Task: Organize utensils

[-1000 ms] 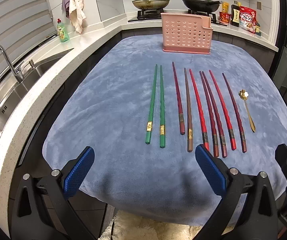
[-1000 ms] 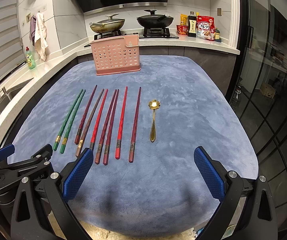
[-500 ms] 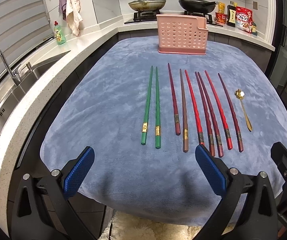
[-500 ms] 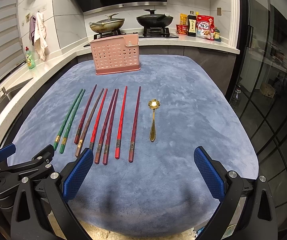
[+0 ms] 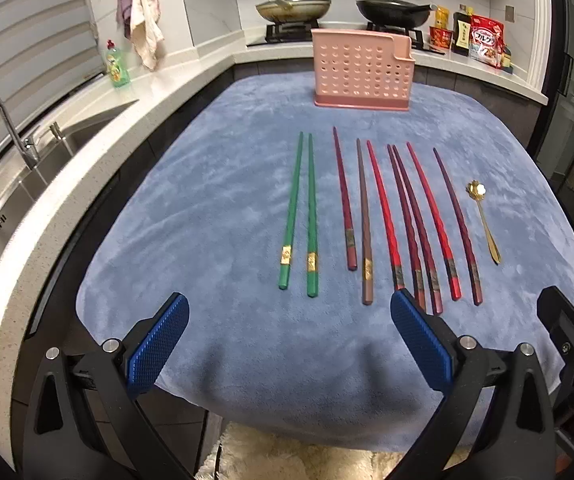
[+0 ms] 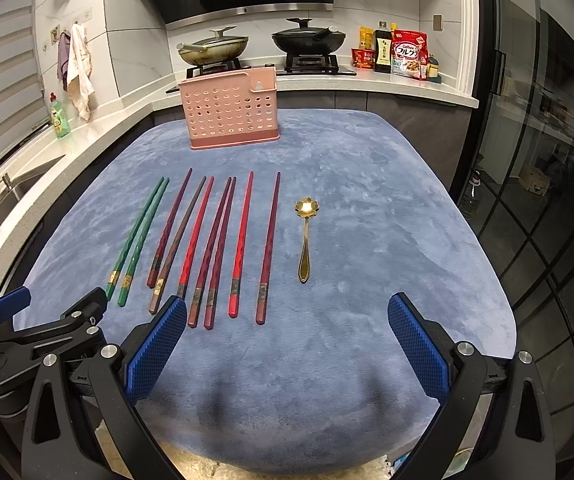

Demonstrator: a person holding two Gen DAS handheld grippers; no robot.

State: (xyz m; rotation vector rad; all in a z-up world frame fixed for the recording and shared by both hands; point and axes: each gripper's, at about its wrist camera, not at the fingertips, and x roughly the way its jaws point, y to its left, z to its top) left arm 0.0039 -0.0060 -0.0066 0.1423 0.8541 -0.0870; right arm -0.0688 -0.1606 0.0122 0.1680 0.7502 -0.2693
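We note nine chopsticks laid side by side on the blue cloth (image 5: 207, 200): a green pair (image 5: 301, 216) with gold bands at left, then seven red, maroon and brown sticks (image 6: 215, 248). A gold spoon (image 6: 305, 236) with a flower-shaped bowl lies just beside them, at 3 o'clock. The pink perforated holder (image 6: 233, 114) stands upright at 12 o'clock, well apart. Left gripper (image 5: 285, 332) and right gripper (image 6: 287, 334) both gape wide, empty, at the cloth's near edge.
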